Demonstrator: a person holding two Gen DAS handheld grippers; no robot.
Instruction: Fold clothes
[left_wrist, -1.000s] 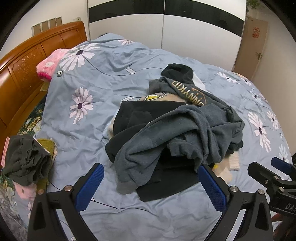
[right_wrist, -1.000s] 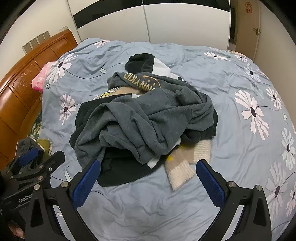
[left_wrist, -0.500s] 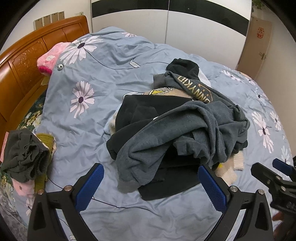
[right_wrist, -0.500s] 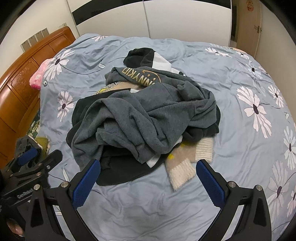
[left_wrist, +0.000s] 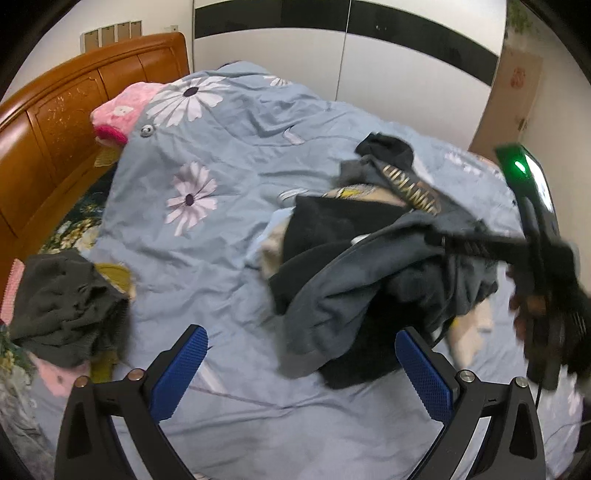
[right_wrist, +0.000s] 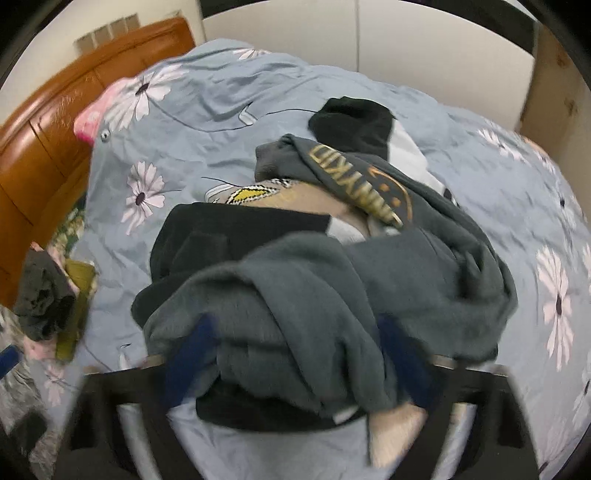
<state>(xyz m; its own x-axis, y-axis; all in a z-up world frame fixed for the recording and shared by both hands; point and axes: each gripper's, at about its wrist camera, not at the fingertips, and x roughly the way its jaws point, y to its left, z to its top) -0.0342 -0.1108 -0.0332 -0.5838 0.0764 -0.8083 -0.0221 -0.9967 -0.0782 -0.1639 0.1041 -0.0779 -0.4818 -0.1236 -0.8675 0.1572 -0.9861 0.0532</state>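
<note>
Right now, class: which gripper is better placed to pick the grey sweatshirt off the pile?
Right. The right gripper has open jaws straddling the grey sweatshirt; the left gripper hangs back over bare duvet.

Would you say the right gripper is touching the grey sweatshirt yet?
Cannot tell. In the right wrist view, the right gripper straddles the grey sweatshirt with open jaws, but motion blur hides any contact; the left wrist view is blurred too.
</note>
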